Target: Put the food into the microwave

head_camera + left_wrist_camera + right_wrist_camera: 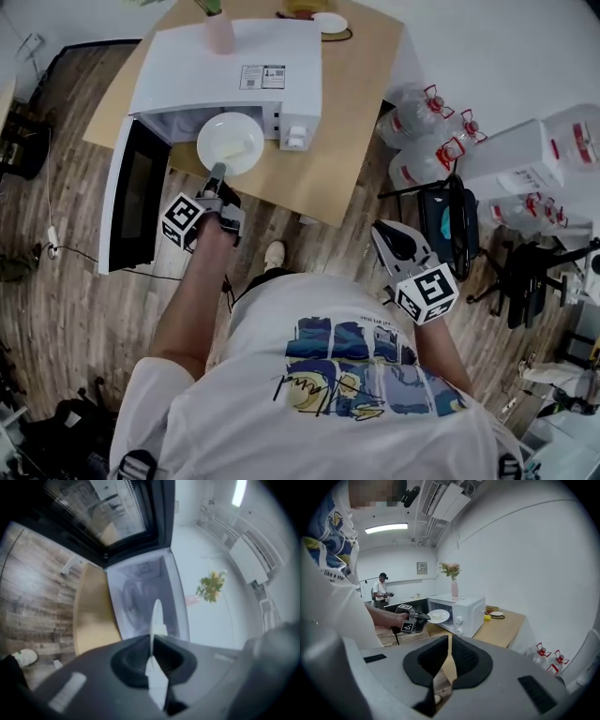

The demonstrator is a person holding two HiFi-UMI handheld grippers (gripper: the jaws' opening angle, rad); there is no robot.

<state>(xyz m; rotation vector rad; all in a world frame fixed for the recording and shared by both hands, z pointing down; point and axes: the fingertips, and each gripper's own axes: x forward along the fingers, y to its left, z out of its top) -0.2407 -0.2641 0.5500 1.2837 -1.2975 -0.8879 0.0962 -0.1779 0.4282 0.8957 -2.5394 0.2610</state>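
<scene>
Gripping the plate (230, 142) by its rim, the left hand-held gripper (217, 172) faces the open microwave (187, 80); the right hand-held gripper (449, 639) is closed, empty.

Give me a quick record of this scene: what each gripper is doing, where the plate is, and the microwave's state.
left gripper: jaws shut on the rim of the white plate
plate position: at the microwave's open front, not clearly inside yet
microwave: on the wooden table, door swung open
right gripper: held back at the person's side, jaws together, nothing between them
</scene>
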